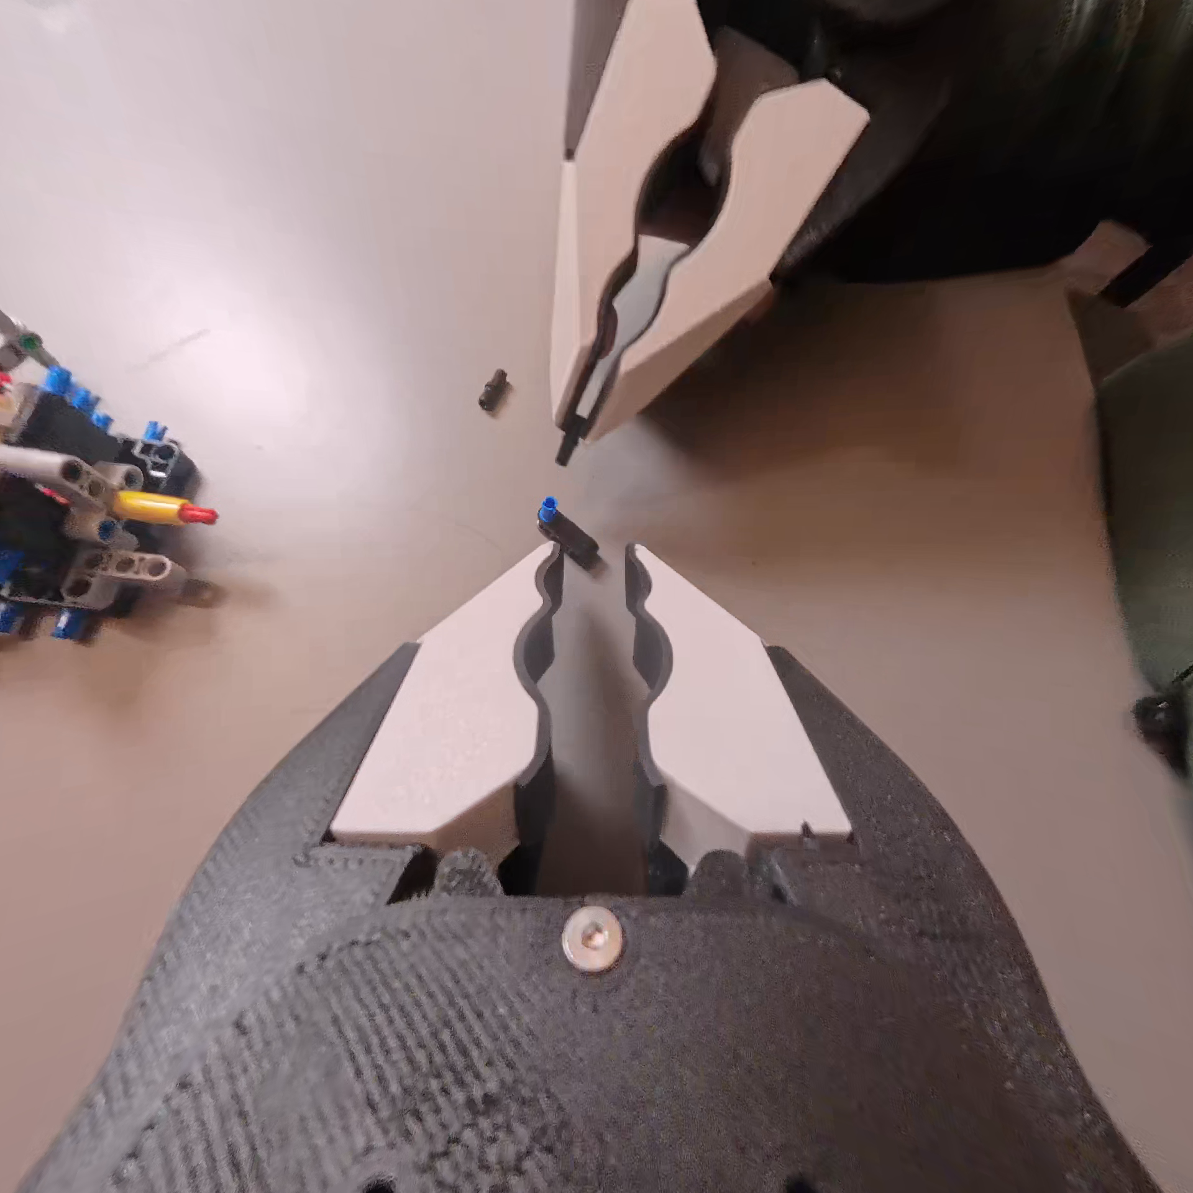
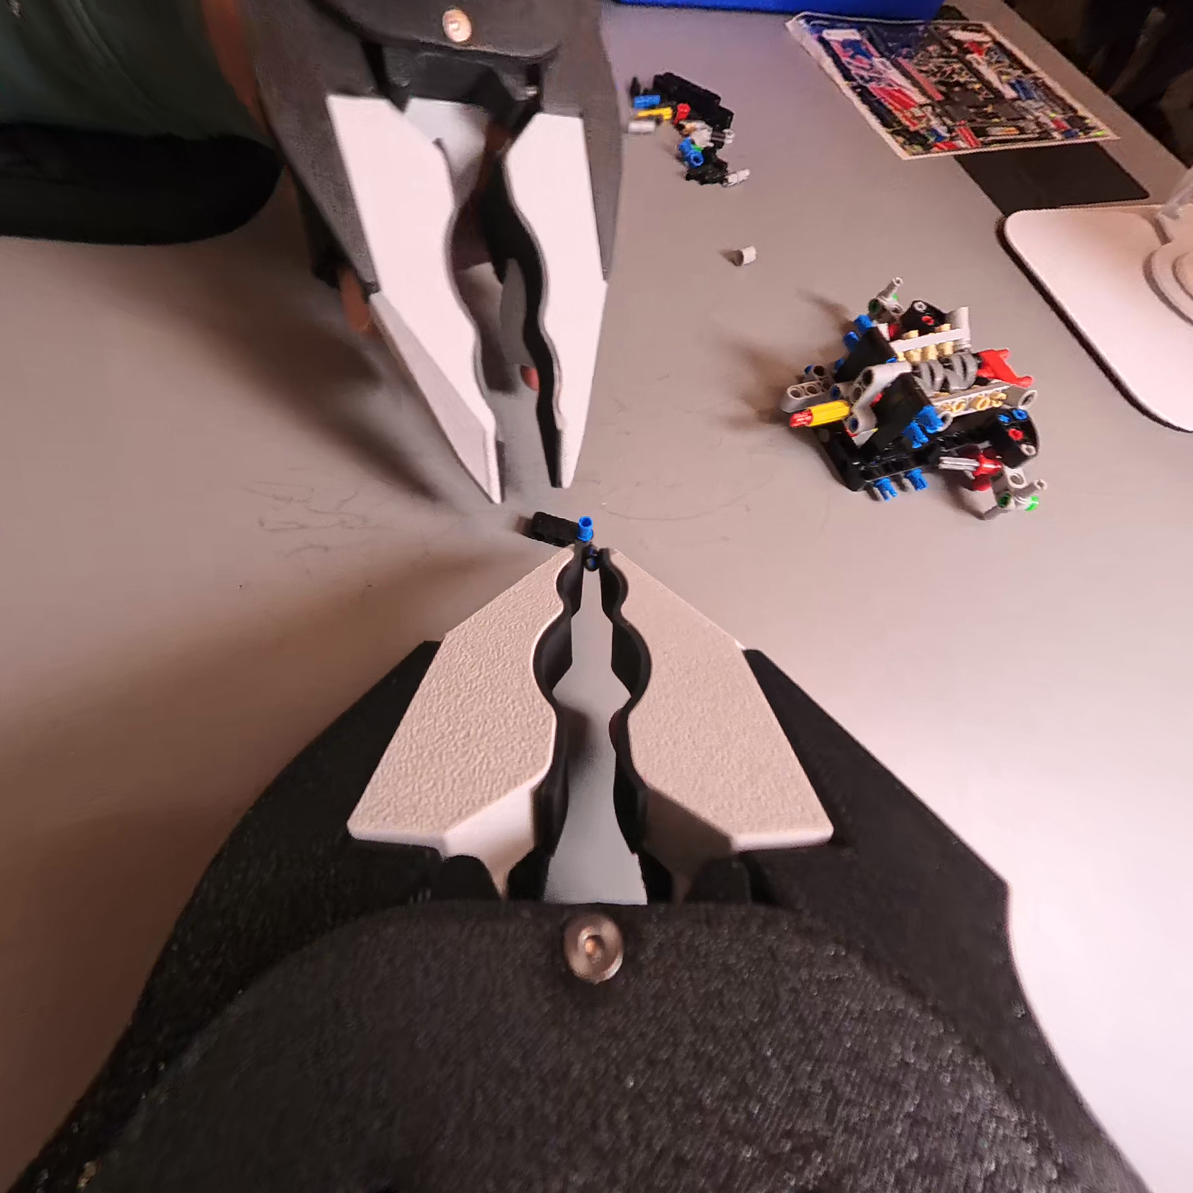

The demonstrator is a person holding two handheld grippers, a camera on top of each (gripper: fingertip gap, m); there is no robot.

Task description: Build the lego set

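While right gripper [image 2: 591, 554] pinches black pin [image 1: 565, 445], connector [image 1: 568, 532] lies before spread left gripper [image 1: 594, 549].

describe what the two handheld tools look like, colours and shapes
Both match. The left tool and right tool each have a black, rough-textured printed body with a silver screw and washer at centre. Two pale grey wedge fingers taper to narrow tips, with wavy black inner pads. No cables or markings show. Behind the left tool, a dark green sleeve appears.
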